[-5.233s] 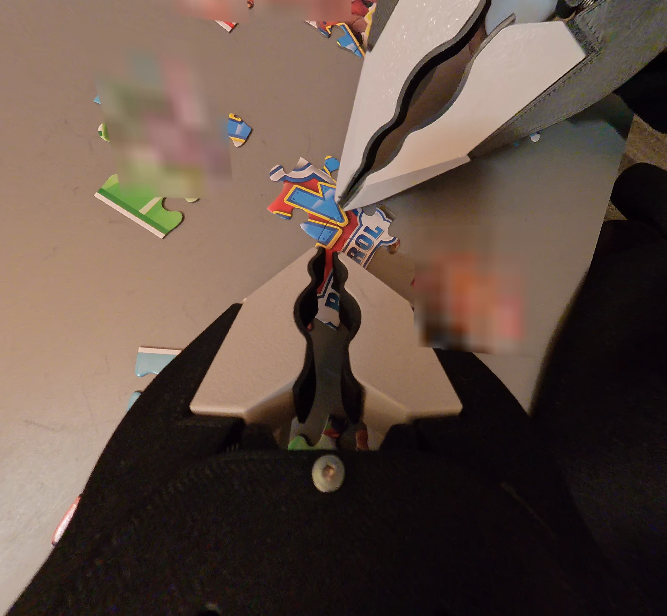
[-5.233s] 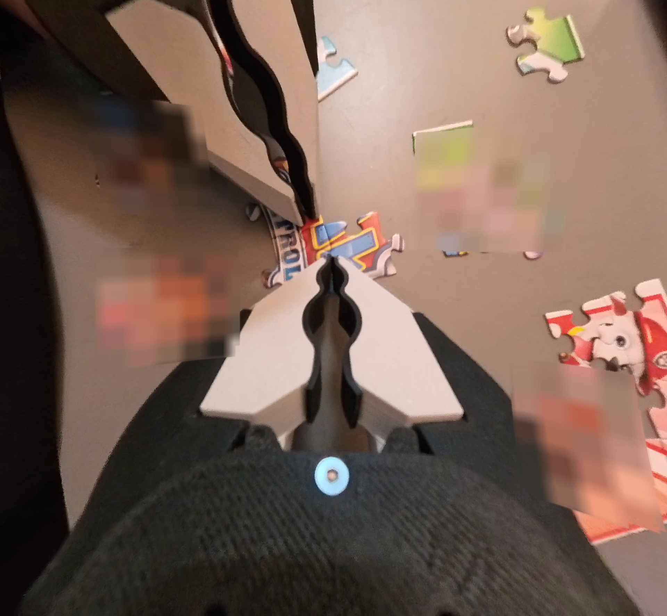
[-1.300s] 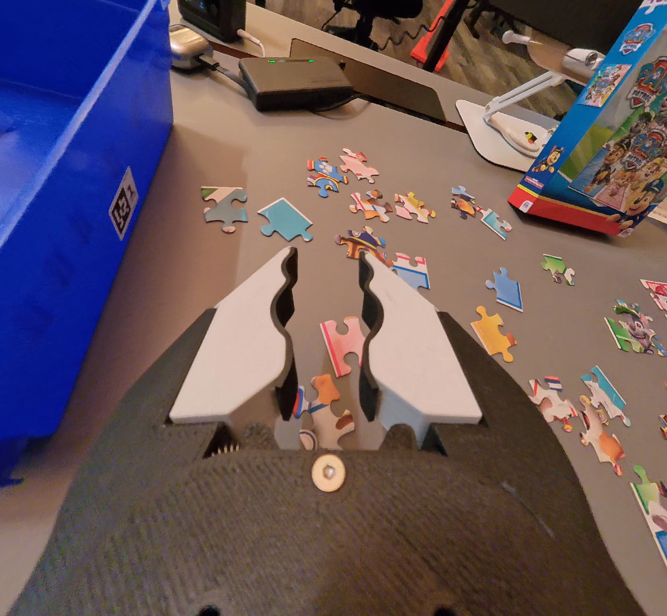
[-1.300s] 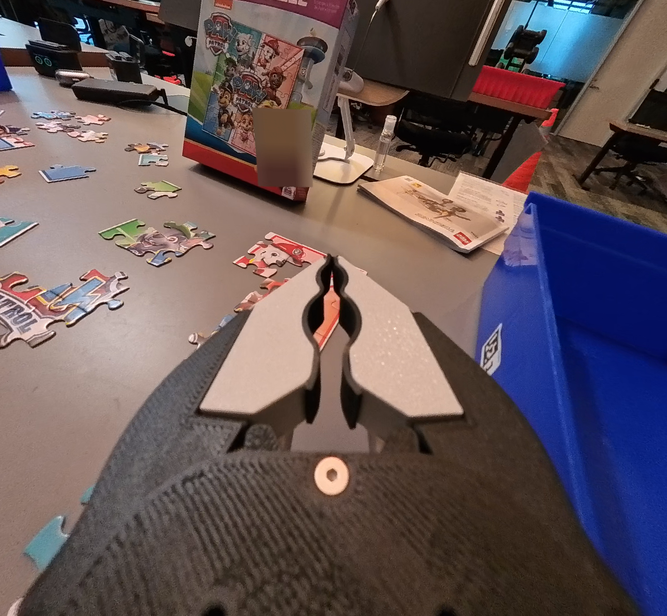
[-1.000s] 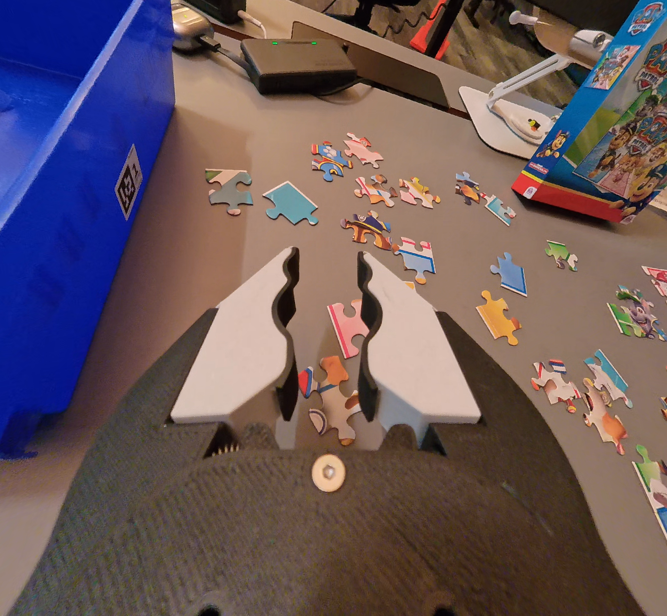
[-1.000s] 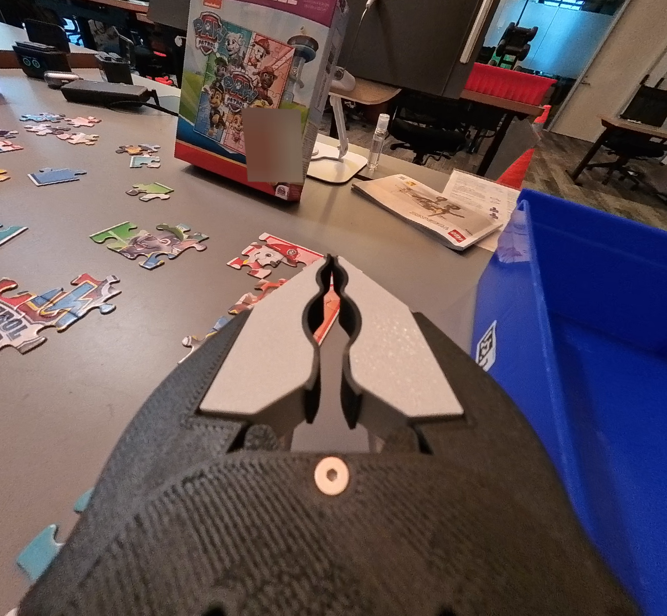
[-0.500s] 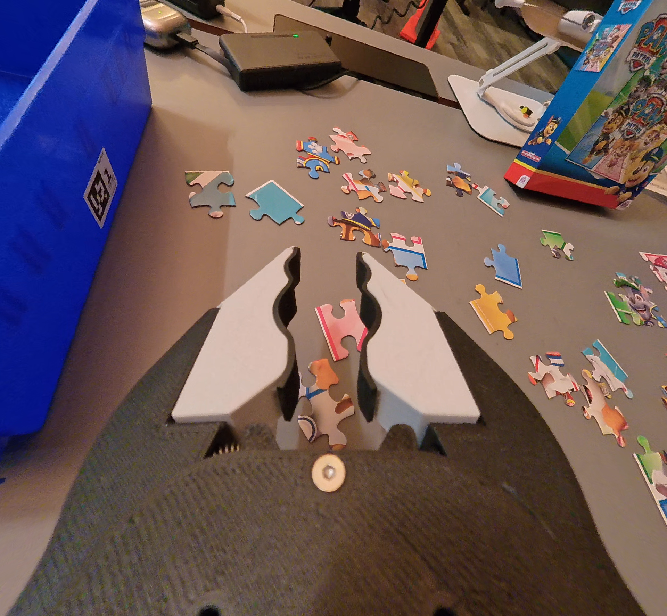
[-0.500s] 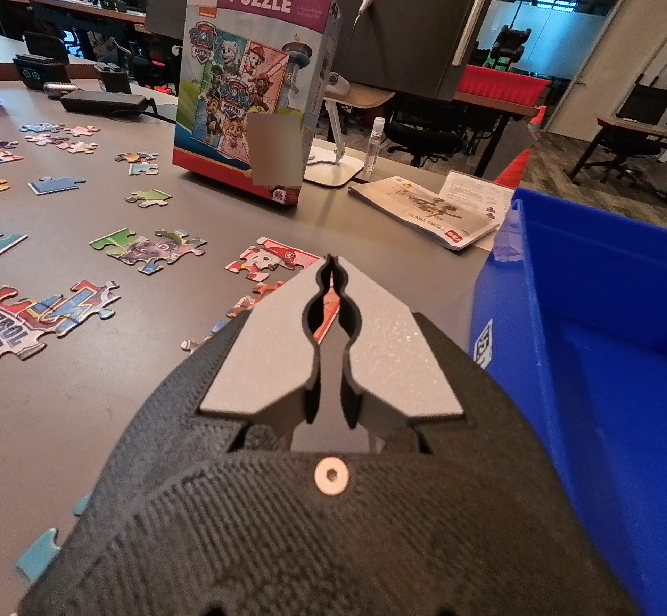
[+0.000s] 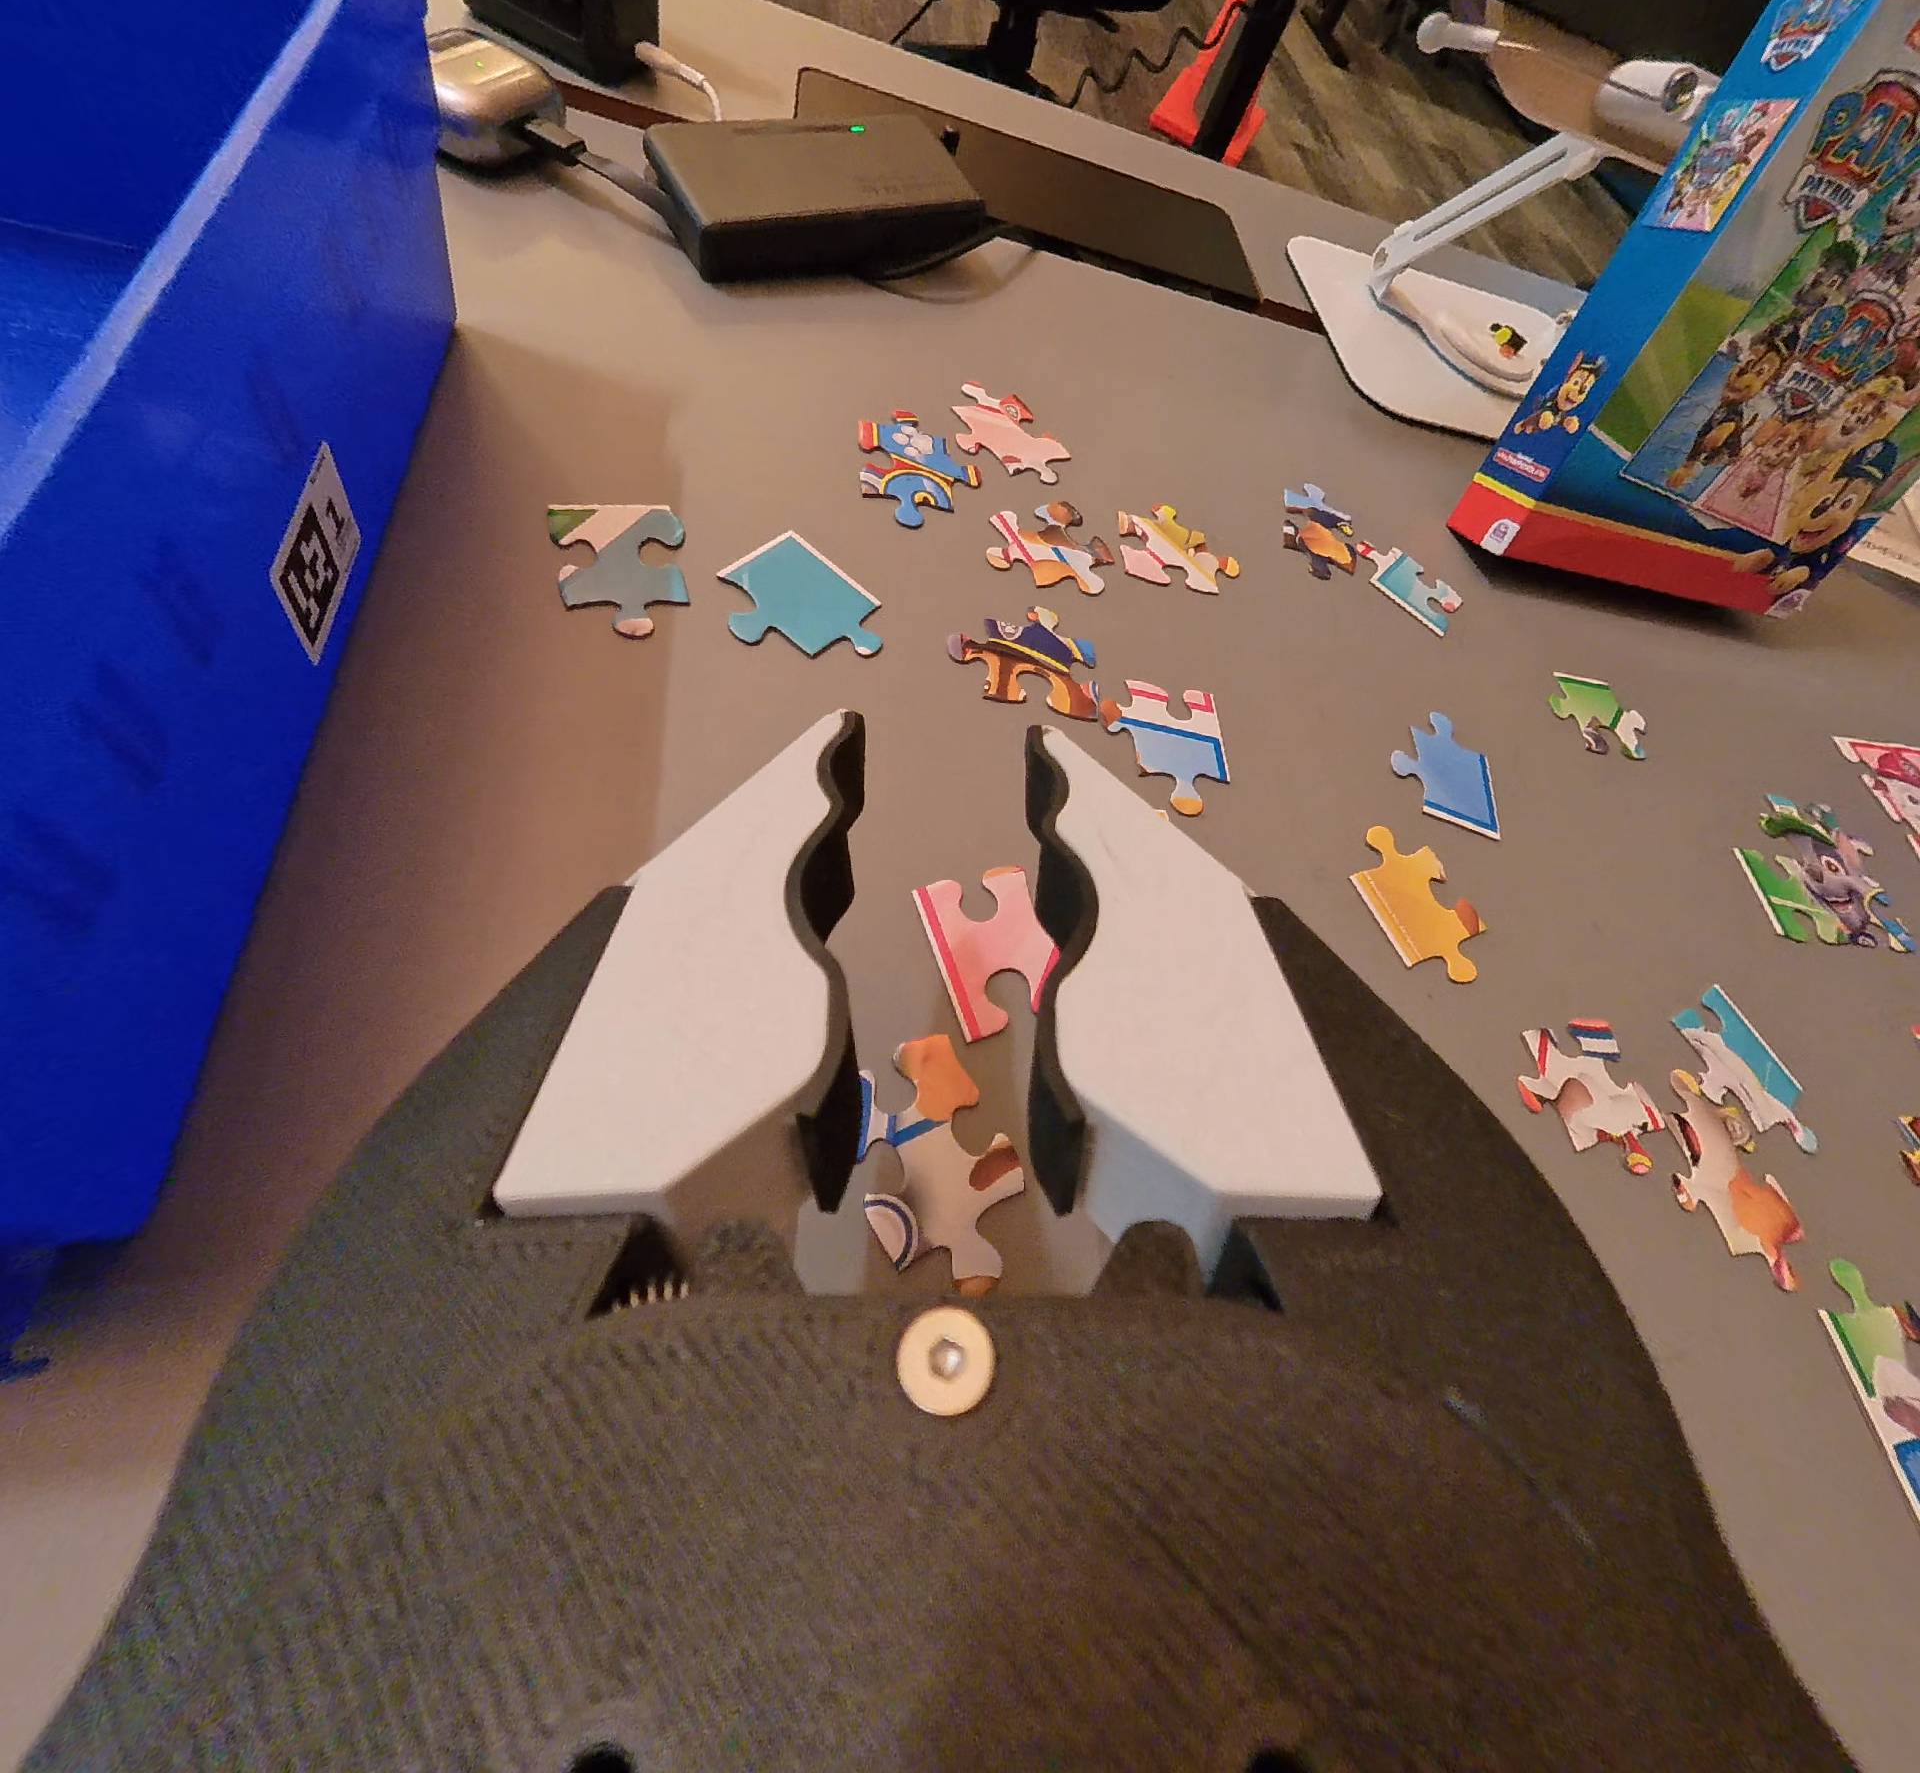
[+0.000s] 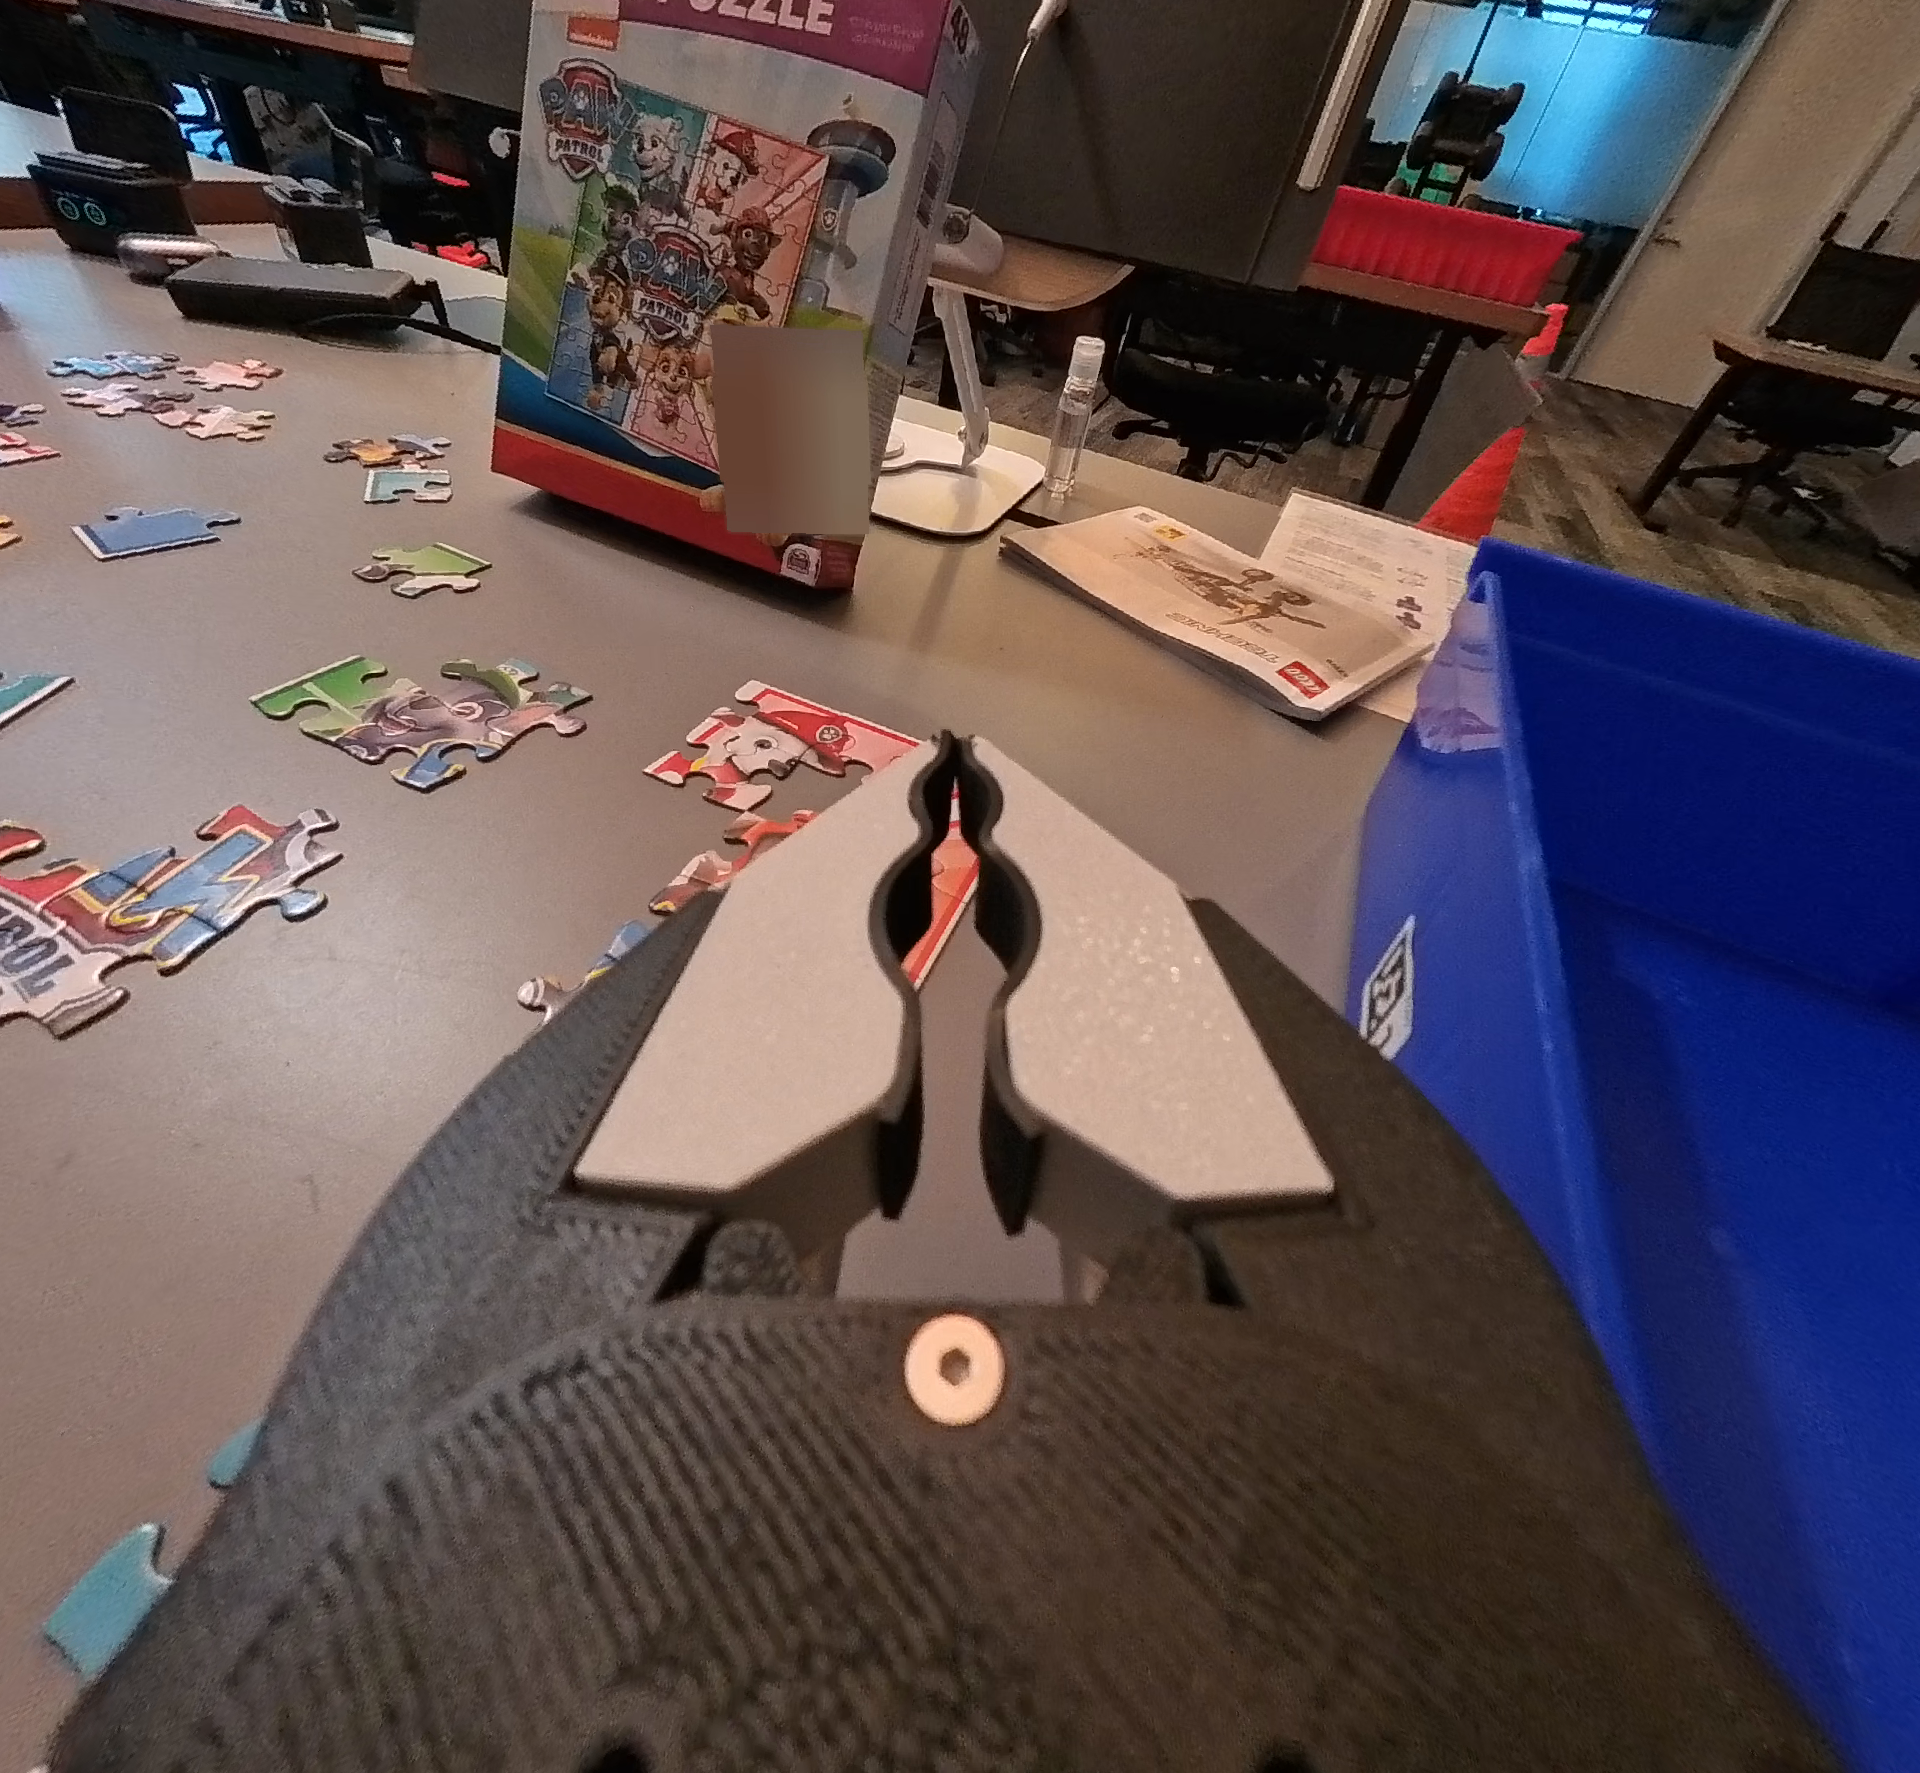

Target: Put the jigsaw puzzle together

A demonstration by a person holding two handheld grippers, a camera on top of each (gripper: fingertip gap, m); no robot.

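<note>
The left gripper (image 9: 943, 734) hangs over the grey table (image 9: 540, 788), jaws apart and gripping nothing; a pink piece (image 9: 982, 944) and an orange-white piece (image 9: 935, 1173) lie on the table below the gap. Right of the puzzle box (image 10: 717, 269), the right gripper (image 10: 954, 744) is closed and empty, above red pieces (image 10: 769, 747) beside a blue bin (image 10: 1662, 996).

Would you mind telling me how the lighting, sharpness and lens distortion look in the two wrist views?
Left wrist view: warm dim light, blue bin casts a shadow on the grey table; loose puzzle pieces sharp, wide-angle bending at edges. Right wrist view: puzzle box sharp, bright windows behind, a mosaic patch on the box, gripper body slightly soft.
</note>
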